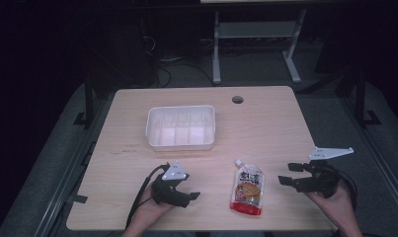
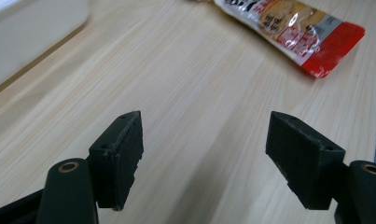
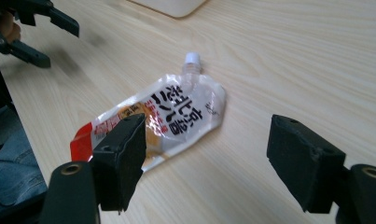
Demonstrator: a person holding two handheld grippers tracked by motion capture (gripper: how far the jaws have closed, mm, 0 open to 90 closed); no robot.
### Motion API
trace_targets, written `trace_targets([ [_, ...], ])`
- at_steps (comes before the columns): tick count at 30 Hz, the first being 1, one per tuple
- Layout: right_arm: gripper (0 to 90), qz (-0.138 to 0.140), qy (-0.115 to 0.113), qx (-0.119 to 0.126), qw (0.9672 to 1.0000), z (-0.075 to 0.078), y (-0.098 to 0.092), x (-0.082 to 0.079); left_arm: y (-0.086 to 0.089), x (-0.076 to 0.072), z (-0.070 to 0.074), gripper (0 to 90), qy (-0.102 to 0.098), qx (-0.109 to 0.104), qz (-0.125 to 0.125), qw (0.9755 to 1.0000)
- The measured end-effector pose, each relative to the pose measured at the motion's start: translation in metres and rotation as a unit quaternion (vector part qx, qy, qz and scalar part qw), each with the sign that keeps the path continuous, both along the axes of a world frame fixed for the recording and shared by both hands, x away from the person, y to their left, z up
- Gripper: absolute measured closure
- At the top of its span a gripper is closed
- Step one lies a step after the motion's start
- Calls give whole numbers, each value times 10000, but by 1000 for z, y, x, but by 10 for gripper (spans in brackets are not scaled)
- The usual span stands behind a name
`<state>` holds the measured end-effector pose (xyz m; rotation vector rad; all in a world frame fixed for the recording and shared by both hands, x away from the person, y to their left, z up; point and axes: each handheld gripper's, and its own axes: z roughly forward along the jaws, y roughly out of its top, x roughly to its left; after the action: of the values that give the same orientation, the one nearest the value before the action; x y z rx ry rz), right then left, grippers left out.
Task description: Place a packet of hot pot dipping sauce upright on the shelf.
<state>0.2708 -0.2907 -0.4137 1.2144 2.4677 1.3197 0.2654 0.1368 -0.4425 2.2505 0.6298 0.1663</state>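
A spouted food pouch [image 1: 248,186] with a white cap and a red bottom edge lies flat on the wooden table [image 1: 265,123], near its front edge. Its red end [image 2: 332,44] lies ahead and to the right of my left gripper [image 2: 206,158], and in the right gripper view the pouch [image 3: 176,112] is just ahead of the left jaw. In the high view my left gripper [image 1: 186,190] is left of the pouch, open and empty. My right gripper [image 1: 291,174] is right of the pouch, also open and empty [image 3: 209,163].
A white plastic bin [image 1: 180,127] with nothing in it stands at the middle of the table, behind the grippers. A round cable hole [image 1: 237,99] sits near the far edge. Table legs and cables stand on the dark floor beyond.
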Motion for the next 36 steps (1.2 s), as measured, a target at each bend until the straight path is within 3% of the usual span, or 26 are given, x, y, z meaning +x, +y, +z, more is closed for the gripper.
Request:
trace_targets([
  [8, 303, 107, 102, -106, 9998, 3, 21, 19, -47, 3, -4, 286, 46, 90, -394, 9992],
  [10, 305, 102, 119, -130, 9998, 3, 23, 21, -51, 3, -4, 288, 39, 101, -422, 9990],
  [15, 317, 95, 193, -233, 9995, 3, 30, 30, -73, 7, -1, 312, 93, -5, -575, 9983],
  [21, 344, 129, 361, -328, 9987, 2, 38, 40, -99, 8, 2, 397, 158, -83, -755, 9970],
  [26, 389, 102, 537, -461, 9974, -5, 45, 49, -117, 10, -4, 551, 323, -23, -950, 9949],
  [29, 402, 109, 573, -508, 9970, -7, 48, 53, -122, 10, -8, 558, 360, 28, -990, 9944],
  [36, 484, 105, 922, -724, 9930, -23, 58, 63, -130, 7, -13, 596, 407, 140, -1018, 9939],
])
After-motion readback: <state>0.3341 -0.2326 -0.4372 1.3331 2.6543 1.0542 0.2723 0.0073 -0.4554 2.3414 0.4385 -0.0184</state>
